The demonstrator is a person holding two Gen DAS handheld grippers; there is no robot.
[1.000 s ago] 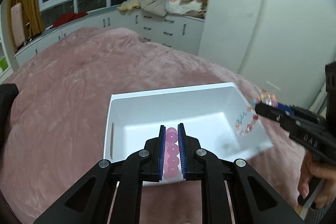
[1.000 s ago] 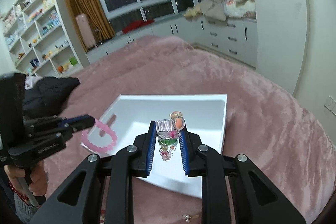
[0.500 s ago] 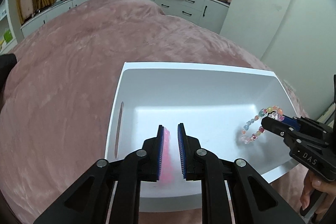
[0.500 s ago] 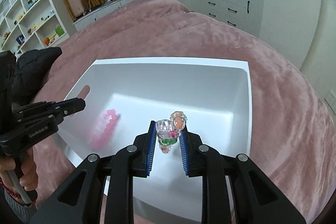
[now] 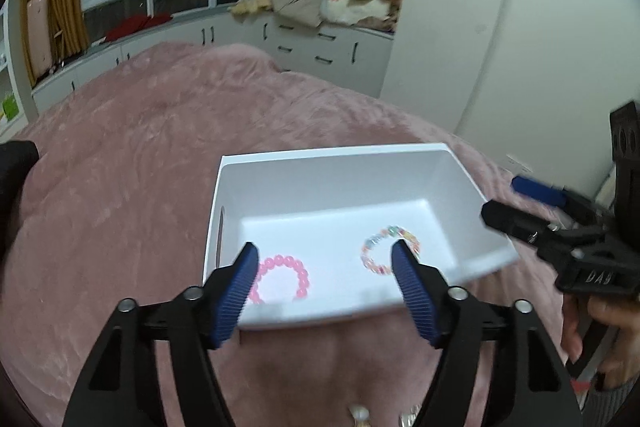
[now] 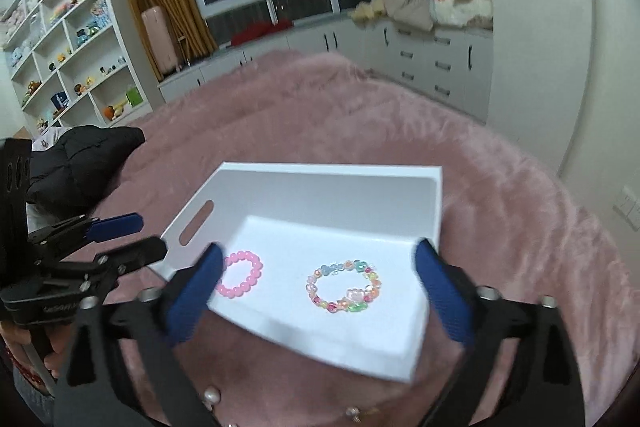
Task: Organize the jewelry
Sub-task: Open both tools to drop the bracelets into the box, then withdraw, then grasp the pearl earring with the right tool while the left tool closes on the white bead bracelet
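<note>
A white bin (image 5: 332, 157) (image 6: 332, 171) sits on the pink bed cover. A pink bead bracelet (image 5: 282, 279) (image 6: 240, 275) lies on its floor at the left. A multicoloured bead bracelet (image 5: 386, 251) (image 6: 344, 285) lies to its right. My left gripper (image 5: 324, 259) is open and empty, raised above the bin's near edge; it also shows in the right wrist view (image 6: 128, 235). My right gripper (image 6: 320, 263) is open and empty above the bin's near edge; it shows at the right of the left wrist view (image 5: 516, 203).
Small pearl jewelry pieces (image 6: 212, 395) (image 5: 358, 415) lie on the pink cover (image 5: 140, 167) in front of the bin. A black garment (image 6: 80, 159) lies at the left. White drawers (image 6: 432, 63) and shelves (image 6: 68, 39) line the room's far side.
Both grippers opened and let go of their bracelets, which now lie on the bin's floor. Both grippers pulled up and back from the bin.
</note>
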